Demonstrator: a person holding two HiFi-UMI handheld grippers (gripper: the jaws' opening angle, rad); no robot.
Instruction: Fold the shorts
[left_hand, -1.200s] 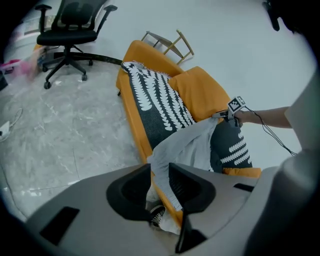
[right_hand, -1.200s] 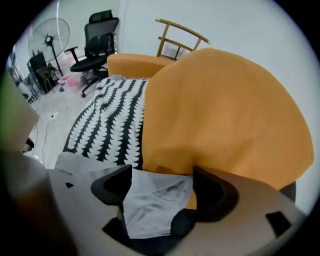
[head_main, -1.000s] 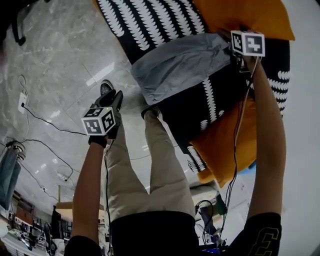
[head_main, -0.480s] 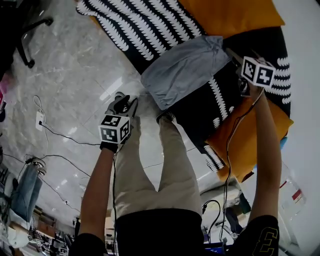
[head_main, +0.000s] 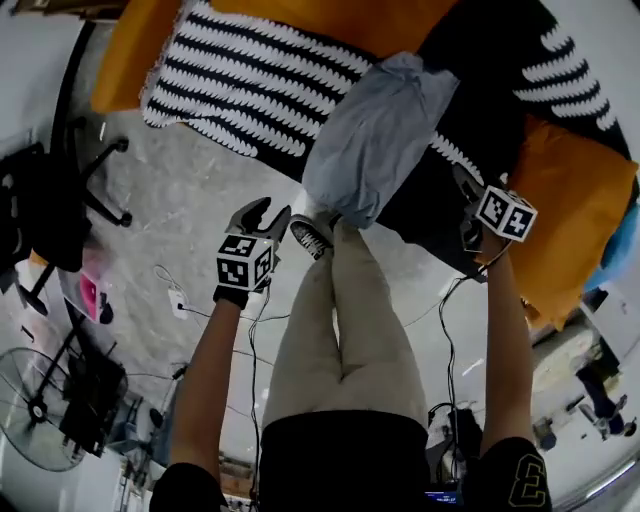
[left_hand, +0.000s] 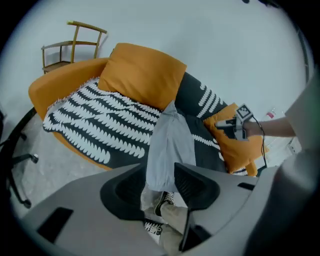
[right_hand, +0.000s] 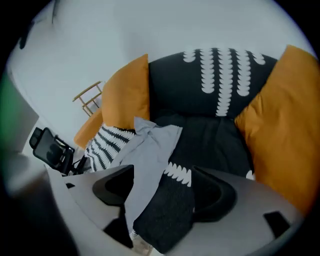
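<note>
Grey shorts (head_main: 372, 135) lie crumpled lengthwise on the black-and-white throw (head_main: 240, 75) over an orange sofa, their near end hanging over the front edge. My left gripper (head_main: 262, 212) hovers over the floor just left of that hanging end; its jaws have just been opening and hold nothing. In the left gripper view the shorts (left_hand: 167, 142) show beyond the open left gripper (left_hand: 159, 186). My right gripper (head_main: 463, 192) is at the sofa's front edge, right of the shorts. Its jaws have just been closing but stand apart, and the right gripper (right_hand: 162, 192) has only shorts (right_hand: 150, 150) and throw beyond it.
Orange cushions (head_main: 575, 210) flank the throw at the back and right. My legs and a sneaker (head_main: 312, 237) stand by the sofa front. An office chair (head_main: 50, 215), a fan (head_main: 35, 415) and floor cables (head_main: 180, 300) lie to the left.
My right gripper has come away from the shorts' far end to the sofa's front edge. The left gripper has rolled and shifted toward the hanging end. The head view has swung round.
</note>
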